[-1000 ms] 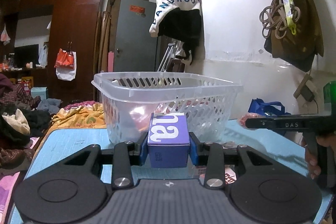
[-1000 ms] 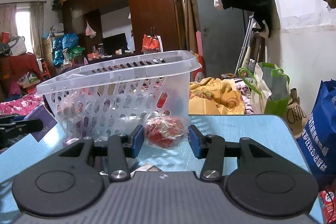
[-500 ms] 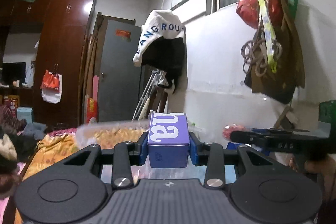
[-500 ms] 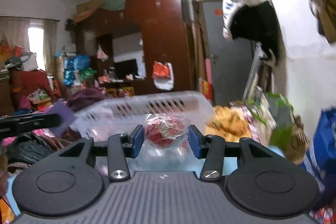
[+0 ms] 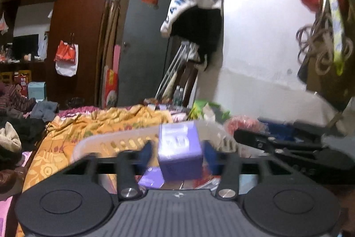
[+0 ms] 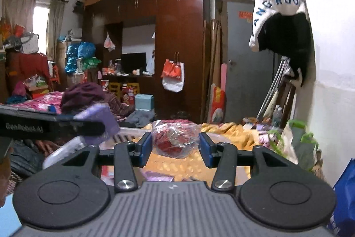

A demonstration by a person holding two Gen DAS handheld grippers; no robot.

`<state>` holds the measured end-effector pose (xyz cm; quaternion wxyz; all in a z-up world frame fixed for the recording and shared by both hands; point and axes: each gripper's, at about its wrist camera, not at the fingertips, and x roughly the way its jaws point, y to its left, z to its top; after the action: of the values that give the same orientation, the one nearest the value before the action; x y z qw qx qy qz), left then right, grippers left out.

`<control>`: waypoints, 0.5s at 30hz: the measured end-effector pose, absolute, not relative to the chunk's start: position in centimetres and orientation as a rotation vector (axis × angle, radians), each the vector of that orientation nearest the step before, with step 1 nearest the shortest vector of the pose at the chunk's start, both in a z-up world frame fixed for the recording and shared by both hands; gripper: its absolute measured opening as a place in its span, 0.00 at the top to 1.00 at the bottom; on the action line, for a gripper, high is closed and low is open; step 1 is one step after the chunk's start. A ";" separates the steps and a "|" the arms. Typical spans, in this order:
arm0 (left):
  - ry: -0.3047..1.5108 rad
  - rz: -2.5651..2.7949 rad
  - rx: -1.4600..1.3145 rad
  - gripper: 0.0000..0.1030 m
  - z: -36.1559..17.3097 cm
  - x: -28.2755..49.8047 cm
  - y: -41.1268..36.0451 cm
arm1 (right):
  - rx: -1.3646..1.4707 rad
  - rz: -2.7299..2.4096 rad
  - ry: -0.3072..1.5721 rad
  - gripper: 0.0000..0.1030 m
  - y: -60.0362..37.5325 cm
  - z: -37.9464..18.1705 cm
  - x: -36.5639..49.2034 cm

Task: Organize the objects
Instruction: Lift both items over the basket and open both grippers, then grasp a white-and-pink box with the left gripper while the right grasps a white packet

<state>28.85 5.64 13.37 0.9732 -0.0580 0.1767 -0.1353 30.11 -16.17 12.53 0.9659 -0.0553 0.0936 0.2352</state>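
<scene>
A purple box (image 5: 180, 159) sits tilted and blurred between the pads of my left gripper (image 5: 177, 149). The jaws are opening, with a gap on each side of the box. Just below it is the rim of the clear plastic basket (image 5: 106, 141). My right gripper (image 6: 175, 149) has its pads against a clear bag of red items (image 6: 175, 140) while its jaws are opening, above the basket's rim (image 6: 64, 151). Each gripper shows in the other's view: the right gripper (image 5: 250, 139) with its bag (image 5: 243, 124), and the left gripper (image 6: 73, 126) with the box (image 6: 99, 119).
Purple and red packets (image 5: 153, 179) lie inside the basket. Behind it is a bed with a yellow blanket (image 5: 106, 123). A white wall (image 6: 332, 81) with hanging bags (image 5: 321, 48) is close on the right. A blue bag (image 6: 346, 192) stands low at the right.
Both grippers rose from table level to above the basket's rim. The left jaws spread and the purple box came loose and tilted. The bag stays between the right pads.
</scene>
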 end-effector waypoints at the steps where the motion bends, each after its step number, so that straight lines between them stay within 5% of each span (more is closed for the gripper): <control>1: 0.360 -0.255 -0.122 0.26 13.0 28.8 5.8 | -0.124 0.472 0.196 0.23 -16.1 12.3 30.1; 2: 0.356 -0.245 -0.131 0.26 12.8 28.6 5.9 | -0.128 0.456 0.191 0.04 -16.2 12.2 29.7; 6: 0.282 -0.270 -0.146 0.22 12.5 23.8 6.4 | -0.050 0.483 0.107 0.00 -19.2 12.0 25.4; 8: 0.267 -0.283 -0.119 0.15 11.7 20.9 6.0 | -0.010 0.470 0.146 0.00 -20.3 11.5 23.5; 15: 0.415 -0.367 -0.098 0.15 5.8 15.8 4.7 | -0.035 0.432 0.328 0.00 -23.0 4.6 17.2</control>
<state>15.77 4.74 5.83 0.9607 -0.0483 0.2047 -0.1813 17.24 -23.04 4.60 0.9633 -0.0175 0.1622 0.2133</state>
